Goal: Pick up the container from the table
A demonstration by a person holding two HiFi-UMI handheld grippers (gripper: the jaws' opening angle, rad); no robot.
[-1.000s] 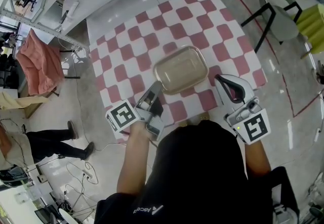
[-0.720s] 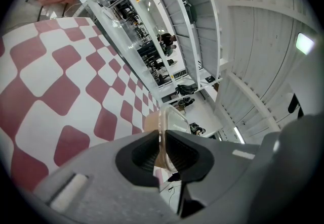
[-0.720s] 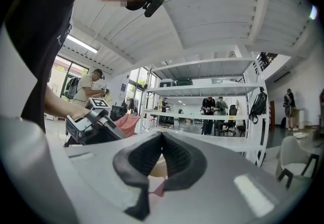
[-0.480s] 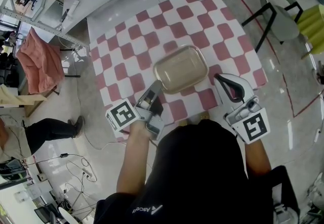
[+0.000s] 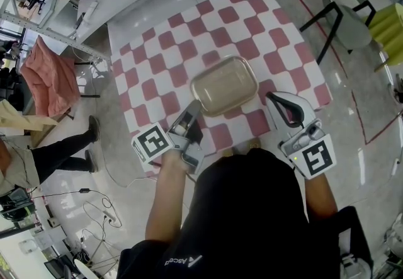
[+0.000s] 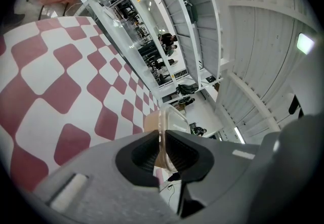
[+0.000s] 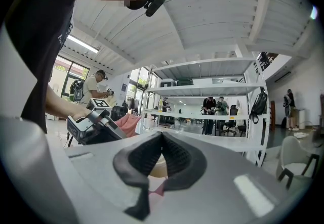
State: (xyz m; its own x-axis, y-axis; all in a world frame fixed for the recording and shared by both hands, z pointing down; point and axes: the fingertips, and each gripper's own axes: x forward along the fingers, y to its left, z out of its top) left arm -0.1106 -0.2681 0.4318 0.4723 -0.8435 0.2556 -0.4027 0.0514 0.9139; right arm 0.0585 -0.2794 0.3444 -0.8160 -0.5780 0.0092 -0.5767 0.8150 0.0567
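The translucent beige rectangular plastic container (image 5: 225, 86) lies close to the near edge of the red-and-white checked table (image 5: 157, 51), about mid-width. The left gripper (image 5: 194, 108) is clamped on the rim at the container's near left corner. The right gripper (image 5: 272, 99), jaws pressed together and empty, hangs just beside the container's right end.

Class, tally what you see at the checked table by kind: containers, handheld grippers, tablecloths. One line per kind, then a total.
container: 1
grippers: 2, the left gripper and the right gripper
tablecloth: 1
Total: 4
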